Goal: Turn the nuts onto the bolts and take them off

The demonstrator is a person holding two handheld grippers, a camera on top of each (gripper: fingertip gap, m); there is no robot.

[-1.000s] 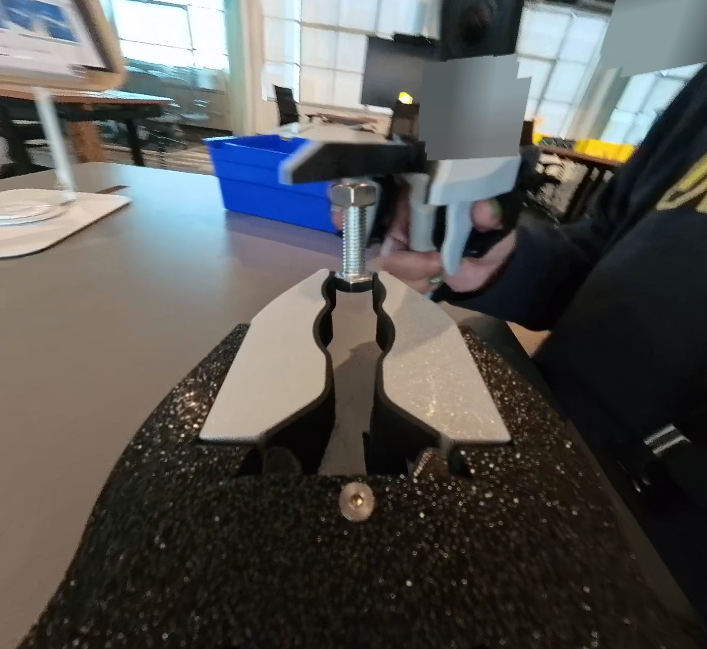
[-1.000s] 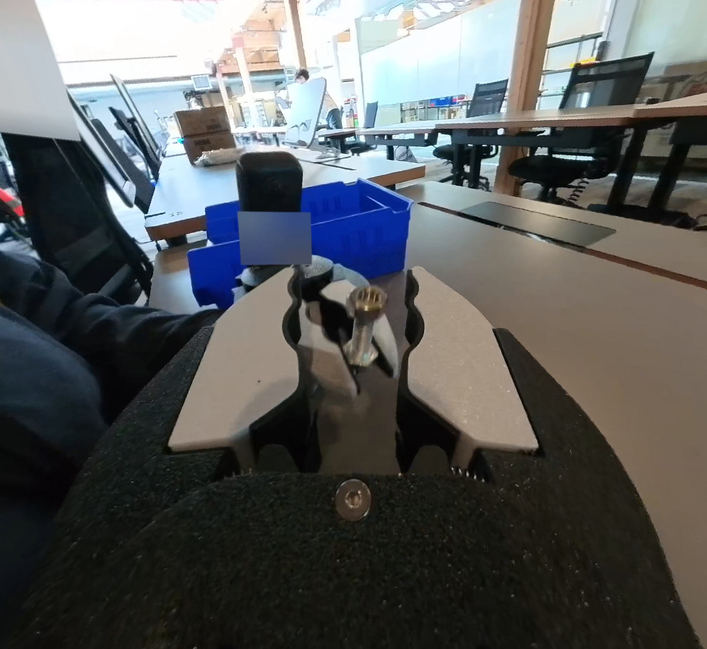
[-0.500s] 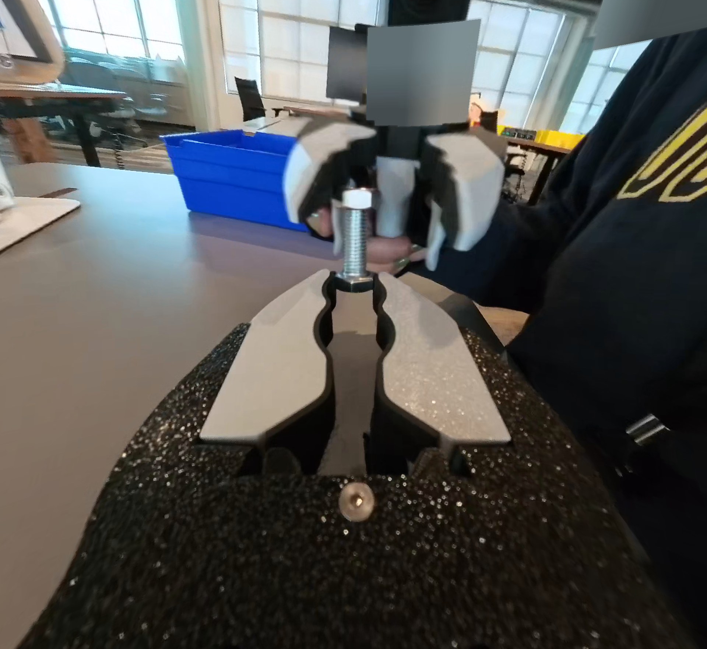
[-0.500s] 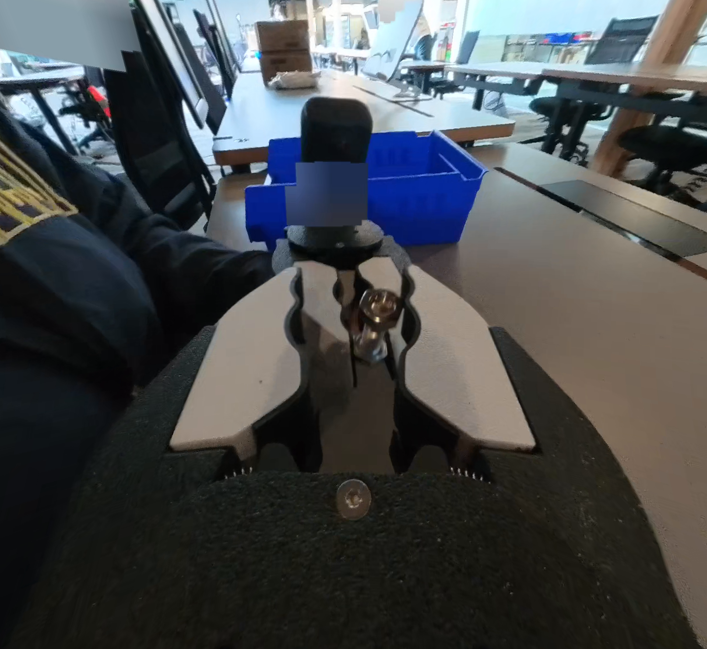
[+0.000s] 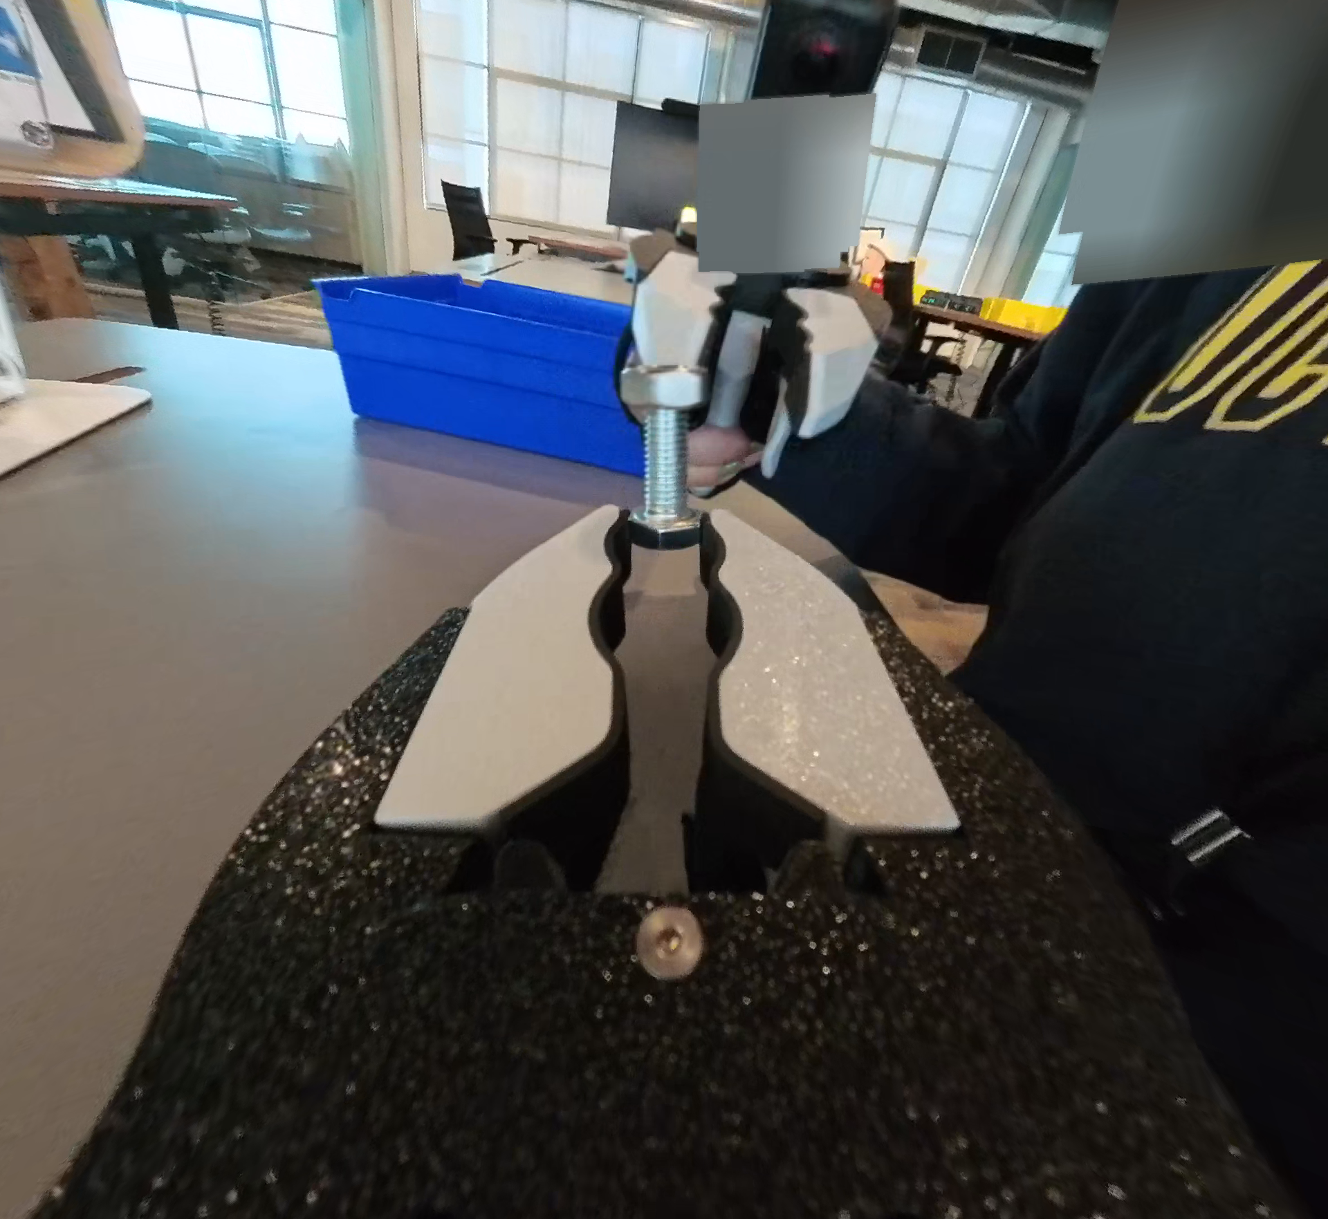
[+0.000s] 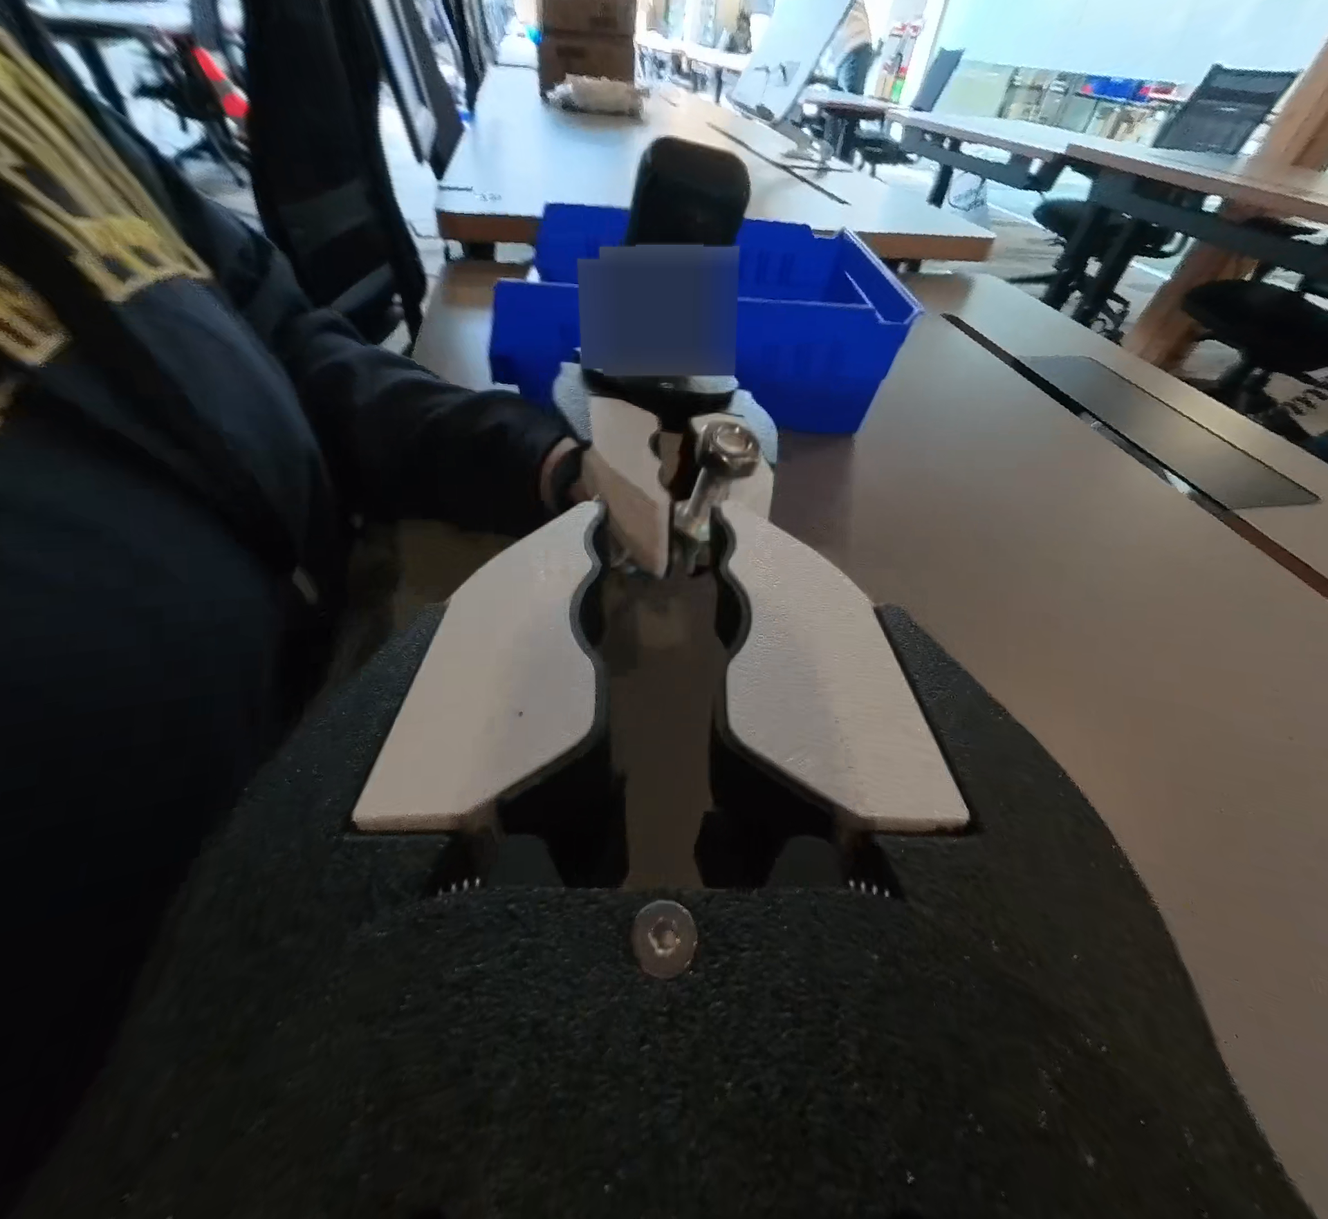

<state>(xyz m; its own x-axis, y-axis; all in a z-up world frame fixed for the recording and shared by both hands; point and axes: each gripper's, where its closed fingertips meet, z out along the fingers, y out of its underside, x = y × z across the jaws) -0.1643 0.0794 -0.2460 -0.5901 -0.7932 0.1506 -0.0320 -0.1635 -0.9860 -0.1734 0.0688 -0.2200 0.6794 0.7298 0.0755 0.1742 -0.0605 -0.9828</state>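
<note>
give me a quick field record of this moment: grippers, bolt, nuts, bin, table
left gripper: shut on the lower hex end of the bolt, holding it upright
bolt: silver, threaded shank bare between its two hex ends
nut: silver hex piece at the top of the bolt
right gripper: at the top of the bolt, one finger beside the nut; grip cannot be told
blue bin: on the table behind the bolt, contents hidden
table: grey top under both grippers
</note>
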